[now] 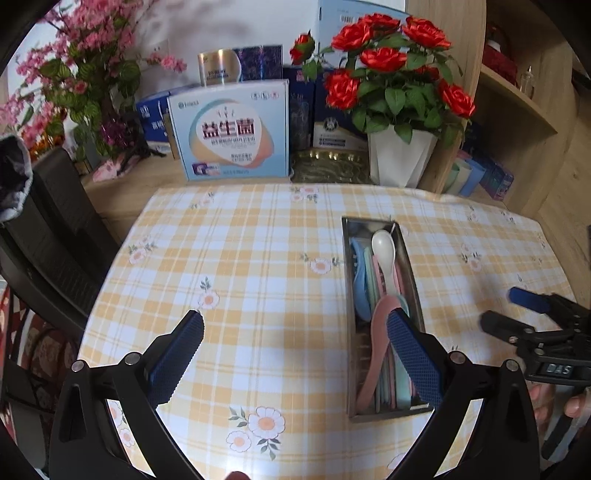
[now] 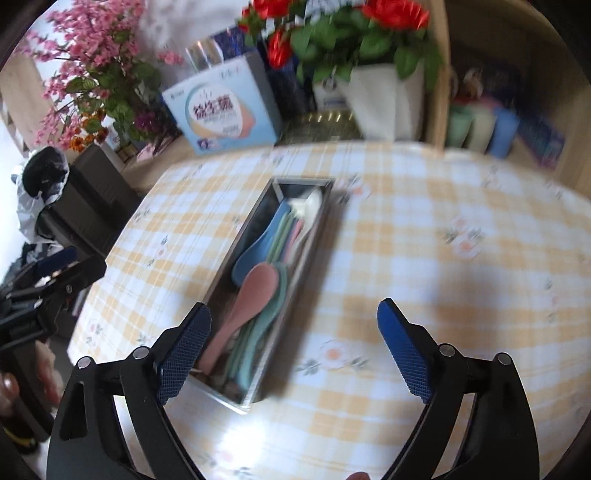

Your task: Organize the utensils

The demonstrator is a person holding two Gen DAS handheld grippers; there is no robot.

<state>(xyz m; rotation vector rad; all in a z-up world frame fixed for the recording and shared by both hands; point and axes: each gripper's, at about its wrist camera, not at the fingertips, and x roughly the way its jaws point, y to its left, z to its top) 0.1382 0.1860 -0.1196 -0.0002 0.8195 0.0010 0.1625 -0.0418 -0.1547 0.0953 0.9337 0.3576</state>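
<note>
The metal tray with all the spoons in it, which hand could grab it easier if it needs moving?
Probably the left. Its open tool has one finger right over the metal tray, while the right tool, also open, sits mostly beside it.

A table (image 1: pixel 258 240) is seen spread with a yellow-and-white checked cloth (image 1: pixel 280 266) printed with small flowers, daylight falling brightly across its near edge. Along the far edge, a pale blue box (image 1: pixel 236 129) with Chinese lettering is stood upright, with darker blue boxes (image 1: pixel 303 107) stacked behind it. At the far right corner, red roses (image 1: pixel 388 62) are set in a white faceted pot (image 1: pixel 400 157). At the far left, pink blossom sprays (image 1: pixel 77 59) are seen against a white wall (image 1: pixel 184 29). A light wooden shelf unit (image 1: pixel 524 96) is found to the right, pastel cups (image 2: pixel 480 127) kept on its lower level. A dark chair (image 1: pixel 62 229) is placed off the left edge.
</note>
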